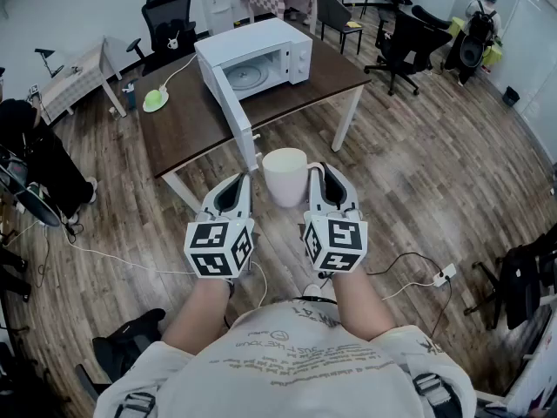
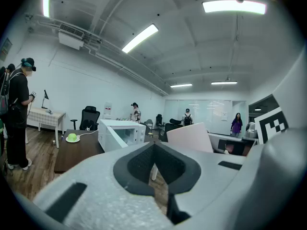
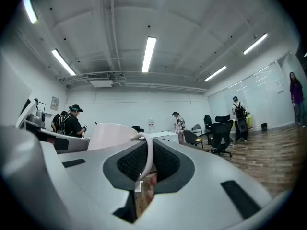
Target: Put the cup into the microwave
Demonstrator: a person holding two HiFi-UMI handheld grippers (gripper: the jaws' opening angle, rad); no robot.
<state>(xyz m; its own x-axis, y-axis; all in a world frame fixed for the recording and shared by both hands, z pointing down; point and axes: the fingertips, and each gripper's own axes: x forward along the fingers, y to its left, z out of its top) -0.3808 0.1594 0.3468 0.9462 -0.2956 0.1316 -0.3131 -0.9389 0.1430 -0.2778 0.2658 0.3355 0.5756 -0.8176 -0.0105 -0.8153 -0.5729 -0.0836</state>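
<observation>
A pale pink cup point(image 1: 283, 174) hangs in the air in front of me, held by its handle point(image 3: 149, 155). My right gripper point(image 1: 315, 171) is shut on that handle, and the cup body point(image 3: 110, 135) sits to the left of its jaws. My left gripper point(image 1: 246, 178) is beside the cup on the left, shut with nothing between its pads; the cup point(image 2: 190, 137) shows to its right. The white microwave point(image 1: 259, 57) stands on the brown table point(image 1: 191, 122) ahead. Its door point(image 1: 231, 103) is swung open toward me, showing the turntable inside.
A green object point(image 1: 155, 101) with a white cable lies at the table's left end. Office chairs point(image 1: 406, 40) stand behind and to the right. Cables and a power strip point(image 1: 444, 275) lie on the wood floor. Several people stand in the room point(image 2: 18, 114).
</observation>
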